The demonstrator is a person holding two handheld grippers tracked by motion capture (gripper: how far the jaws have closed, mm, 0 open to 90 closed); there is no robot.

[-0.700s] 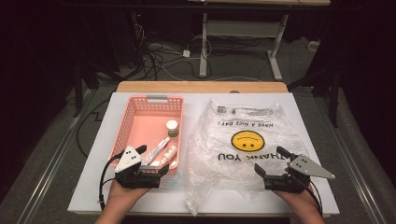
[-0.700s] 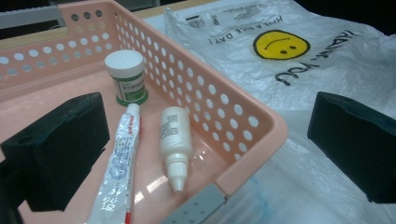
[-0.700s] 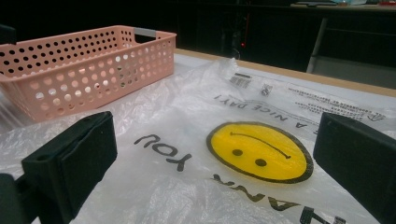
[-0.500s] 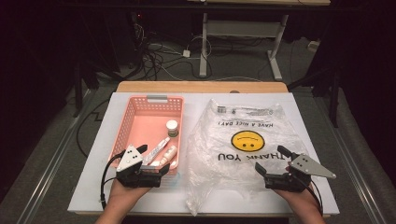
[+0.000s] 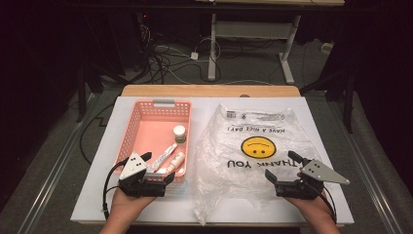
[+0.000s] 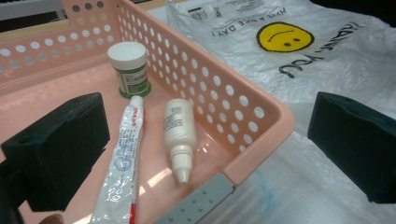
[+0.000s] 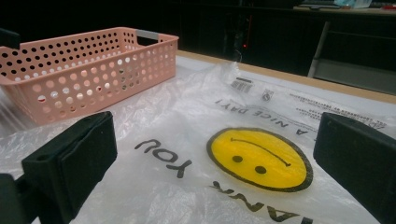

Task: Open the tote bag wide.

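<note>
Basket (image 6: pixel 261 109): pink, perforated
Inside: white-capped jar (image 6: pixel 130 68), tube (image 6: pixel 122 163), dropper bottle (image 6: pixel 178 136) lying flat
Beside basket: smiley bag (image 6: pixel 327 60)
Left claw (image 6: pixel 205 154): jaws wide apart

You see a perforated pink plastic basket (image 6: pixel 219 88) with a smooth, slightly glossy floor. In it lie a matt white plastic dropper bottle (image 6: pixel 178 135), a shiny foil-like tube (image 6: pixel 122 163) and a small jar (image 6: pixel 130 69) with a smooth white lid. Beside it, your thin plastic bag (image 7: pixel 243 154) looks crinkled, translucent and glossy. Your gripper pads (image 6: pixel 60 149) are matt black, faintly rough.
</note>
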